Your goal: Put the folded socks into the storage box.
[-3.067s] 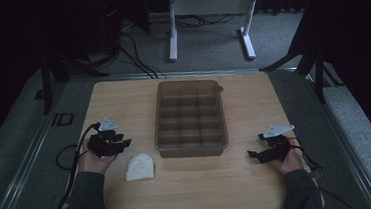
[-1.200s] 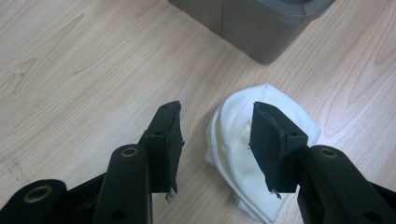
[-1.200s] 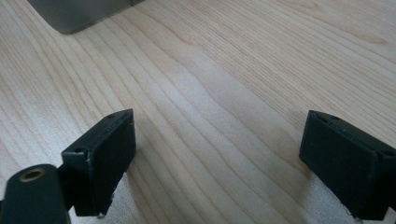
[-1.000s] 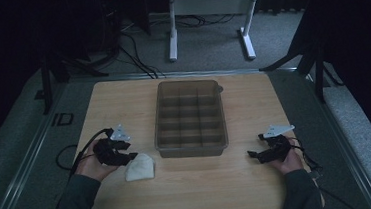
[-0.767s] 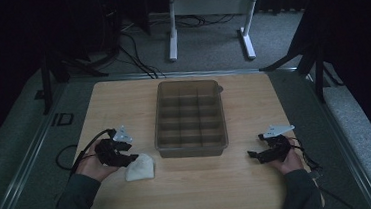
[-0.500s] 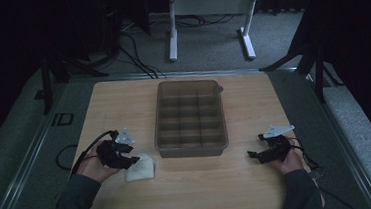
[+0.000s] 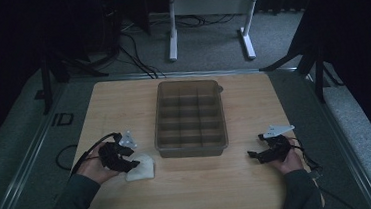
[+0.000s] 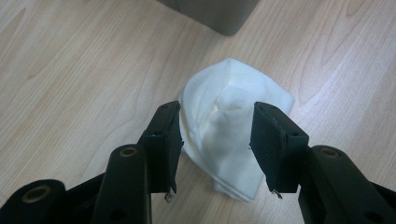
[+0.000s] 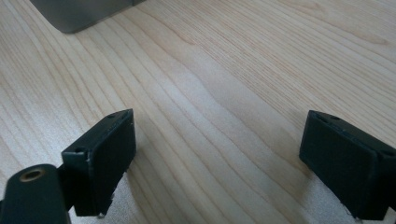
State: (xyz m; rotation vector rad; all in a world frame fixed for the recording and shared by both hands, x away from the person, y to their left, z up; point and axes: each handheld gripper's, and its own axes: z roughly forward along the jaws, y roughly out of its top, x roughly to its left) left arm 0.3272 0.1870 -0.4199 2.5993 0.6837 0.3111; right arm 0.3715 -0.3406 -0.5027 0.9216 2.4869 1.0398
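Between the jaws of the left gripper [image 8: 217, 149] lies one folded white cloth [image 8: 229, 140], flat on the wooden table [image 7: 260, 189]; the jaws stand partly open, one on each side of it, and whether they press it I cannot tell. Just beyond sits one brown divided tray [image 7: 190, 118], twelve compartments by my count. Well apart, the right gripper [image 9: 219, 168] rests wide open over bare wood.

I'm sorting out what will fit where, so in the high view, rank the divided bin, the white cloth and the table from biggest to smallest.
1. table, the largest by far.
2. divided bin, covering the middle of the tabletop.
3. white cloth, the smallest, partly hidden by the left gripper, so its full outline is unsure.
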